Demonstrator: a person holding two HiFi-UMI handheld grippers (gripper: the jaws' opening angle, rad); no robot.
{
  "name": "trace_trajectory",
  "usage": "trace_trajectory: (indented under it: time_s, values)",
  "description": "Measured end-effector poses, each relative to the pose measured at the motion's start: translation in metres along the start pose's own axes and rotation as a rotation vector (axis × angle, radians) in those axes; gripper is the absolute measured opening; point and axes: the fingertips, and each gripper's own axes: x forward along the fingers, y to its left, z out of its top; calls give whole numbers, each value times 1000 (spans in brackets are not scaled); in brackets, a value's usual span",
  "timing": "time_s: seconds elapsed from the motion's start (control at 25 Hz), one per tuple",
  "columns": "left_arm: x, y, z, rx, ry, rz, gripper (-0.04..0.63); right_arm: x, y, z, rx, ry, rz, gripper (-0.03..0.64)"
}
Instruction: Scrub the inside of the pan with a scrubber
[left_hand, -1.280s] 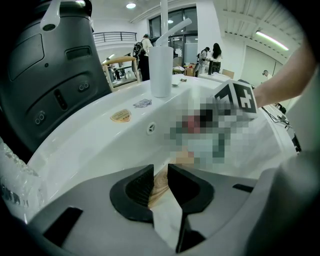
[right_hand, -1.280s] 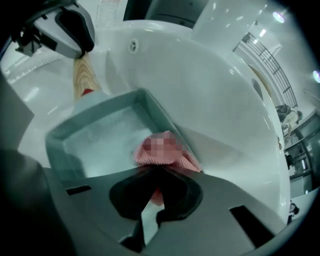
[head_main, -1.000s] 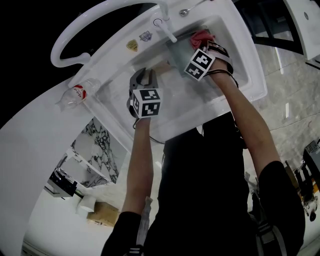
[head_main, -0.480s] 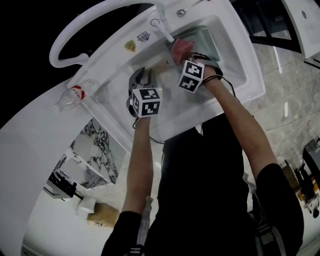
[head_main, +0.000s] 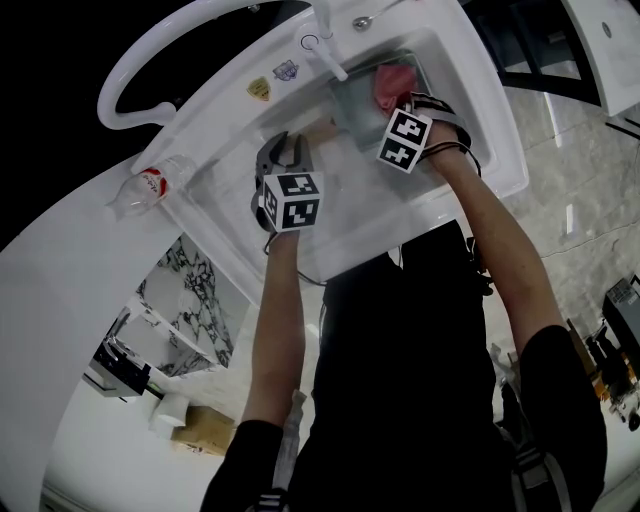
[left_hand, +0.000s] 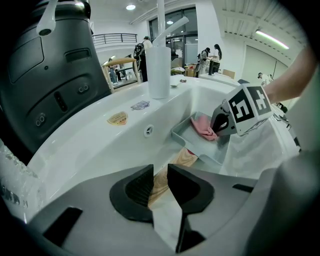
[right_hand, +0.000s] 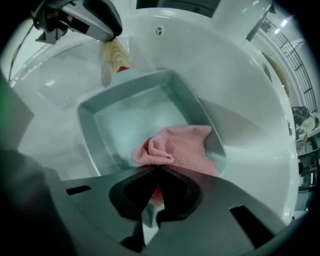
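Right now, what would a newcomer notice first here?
The pink scrubber cloth stands out first. It is bunched at one corner of the square grey pan, and the right gripper has its jaws shut on it. Next is the left gripper, clamped on the pan's wooden handle, with the pan sitting in the white sink.

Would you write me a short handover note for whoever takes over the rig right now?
Left gripper: jaws shut on the wooden handle of the square pan.
Right gripper: jaws shut on the pink scrubber cloth, which lies in a corner of the pan.
The pan sits in the white sink.
Done: both grips set, cloth inside the pan.
Left: scrub across the inside; how clean it is cannot be told.
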Motion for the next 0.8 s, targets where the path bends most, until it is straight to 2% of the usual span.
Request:
trace_trajectory:
  time_s: [0.16,0.28,0.4,0.56,0.8]
  values:
    - [1,0,0,-5,2,0,106,4,-7,-22,-26,132,-41,26]
    - [0,0,0,-5,1,4,106,3,4,-30,-18,185,24,26]
    - [0,0,0,-1,0,6,106,-2,20,-16,5,119,132,25]
    - [0,0,0,0,-1,6,106,-10,40,15,89,12,296,26]
    - [1,0,0,0,-2,5,104,-18,62,50,94,-92,433,26]
